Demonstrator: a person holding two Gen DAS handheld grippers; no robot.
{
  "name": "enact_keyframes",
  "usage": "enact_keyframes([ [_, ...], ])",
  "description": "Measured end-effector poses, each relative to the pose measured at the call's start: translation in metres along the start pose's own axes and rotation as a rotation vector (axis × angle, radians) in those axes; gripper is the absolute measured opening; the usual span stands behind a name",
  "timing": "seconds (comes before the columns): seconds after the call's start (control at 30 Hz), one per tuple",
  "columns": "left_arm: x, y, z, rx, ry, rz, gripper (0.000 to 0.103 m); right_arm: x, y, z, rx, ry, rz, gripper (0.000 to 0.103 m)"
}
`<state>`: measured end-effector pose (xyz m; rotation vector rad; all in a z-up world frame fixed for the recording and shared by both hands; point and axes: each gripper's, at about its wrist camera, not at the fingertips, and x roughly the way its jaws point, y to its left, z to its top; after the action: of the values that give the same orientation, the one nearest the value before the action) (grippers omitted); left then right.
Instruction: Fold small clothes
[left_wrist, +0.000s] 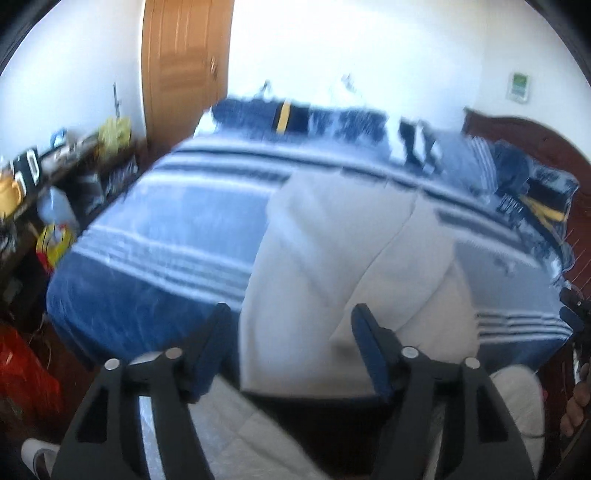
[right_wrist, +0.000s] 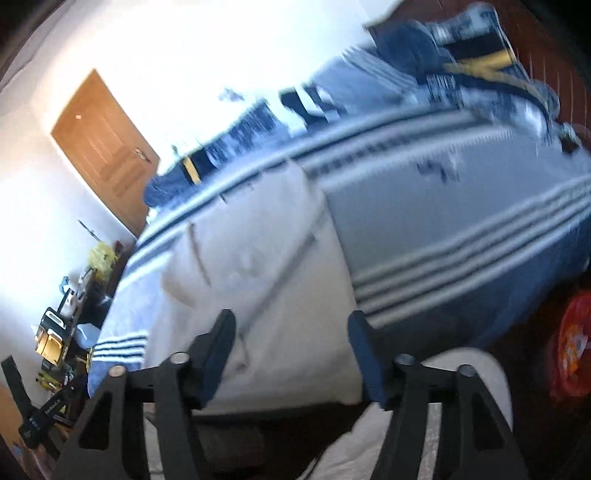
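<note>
Hovering released, your left tool (left_wrist: 291, 321) and right tool (right_wrist: 290, 326) face the pale grey folded garment (left_wrist: 343, 251) at 12 o'clock on the blue striped bed (left_wrist: 166, 221).

Left tool (left_wrist: 293, 321) jaws spread wide, nothing between them, hovering over near edge of pale grey garment (left_wrist: 354, 258). Garment lies flat on blue striped bed (left_wrist: 166, 221), running away from camera. Wooden door (left_wrist: 184, 62) behind, cluttered shelf (left_wrist: 55, 162) left. Frame motion-blurred.
</note>
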<state>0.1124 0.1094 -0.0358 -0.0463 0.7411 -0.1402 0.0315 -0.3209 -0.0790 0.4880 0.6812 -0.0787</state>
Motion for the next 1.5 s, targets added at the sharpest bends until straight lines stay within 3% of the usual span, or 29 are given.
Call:
enact_keyframes([
  [0.17, -0.030, -0.035, 0.045, 0.053, -0.067, 0.003, 0.070, -0.046, 0.055, 0.031, -0.135, -0.127, -0.009, 0.091],
  [0.3, -0.038, -0.051, 0.075, 0.064, -0.093, 0.036, 0.075, -0.062, 0.087, 0.053, -0.189, -0.170, -0.004, 0.092],
  [0.4, -0.035, -0.057, 0.087, 0.072, -0.098, 0.035, 0.075, -0.059, 0.093, 0.067, -0.166, -0.146, 0.031, 0.092],
  [0.53, -0.028, -0.066, 0.095, 0.107, -0.100, 0.089, 0.075, -0.046, 0.097, 0.080, -0.148, -0.125, 0.065, 0.092],
  [0.73, -0.006, -0.080, 0.107, 0.159, -0.089, 0.130, 0.075, -0.016, 0.101, 0.096, -0.173, -0.092, 0.045, 0.092],
  [1.13, 0.091, -0.093, 0.135, 0.175, 0.031, 0.109, 0.075, 0.065, 0.080, 0.133, -0.155, -0.009, 0.029, 0.092],
  [1.37, 0.184, -0.083, 0.167, 0.177, 0.130, 0.095, 0.075, 0.154, 0.051, 0.164, -0.092, 0.130, 0.095, 0.092],
  [1.5, 0.253, -0.076, 0.185, 0.182, 0.199, 0.048, 0.075, 0.215, 0.037, 0.185, -0.102, 0.207, 0.095, 0.092],
])
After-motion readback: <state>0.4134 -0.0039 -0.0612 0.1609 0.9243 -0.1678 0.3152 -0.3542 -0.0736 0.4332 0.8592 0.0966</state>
